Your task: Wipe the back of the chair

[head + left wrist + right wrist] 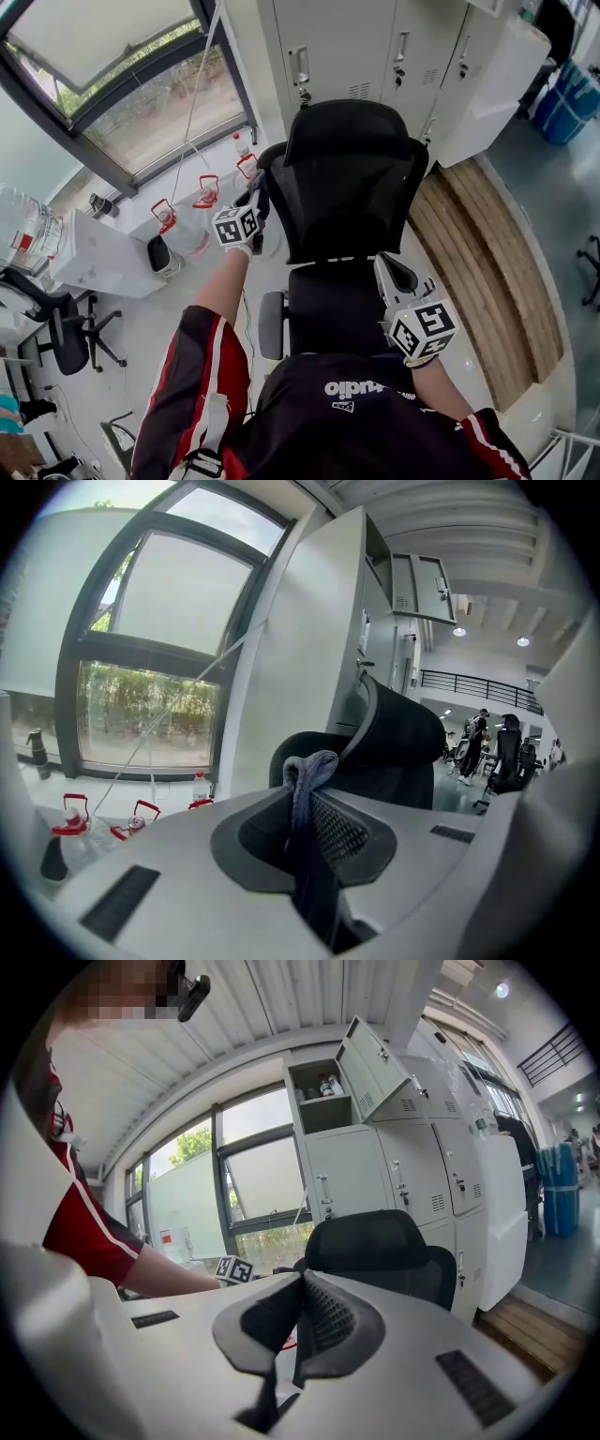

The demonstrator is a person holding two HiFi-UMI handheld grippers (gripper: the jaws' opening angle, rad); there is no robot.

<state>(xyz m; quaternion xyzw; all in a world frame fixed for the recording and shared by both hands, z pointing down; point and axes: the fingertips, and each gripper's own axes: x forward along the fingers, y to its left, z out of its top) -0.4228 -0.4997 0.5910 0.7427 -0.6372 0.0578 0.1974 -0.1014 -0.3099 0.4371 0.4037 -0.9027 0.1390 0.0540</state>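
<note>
The black mesh office chair [349,192] stands in front of me in the head view, with its headrest [349,131] at the top. My left gripper [257,199] is at the left edge of the chair back, shut on a grey-blue cloth [309,769] that pokes up between the jaws. The chair back [394,752] is just beyond it in the left gripper view. My right gripper [395,274] hangs over the right side of the seat by the armrest, shut and holding nothing. In the right gripper view the right gripper [298,1283] points toward the chair [375,1246].
Grey lockers [375,47] stand behind the chair, one upper door open [375,1063]. A large window [122,84] is at the left, with red-handled water jugs [206,192] on the floor below. A wooden platform [487,253] lies right. Another chair [56,328] is far left.
</note>
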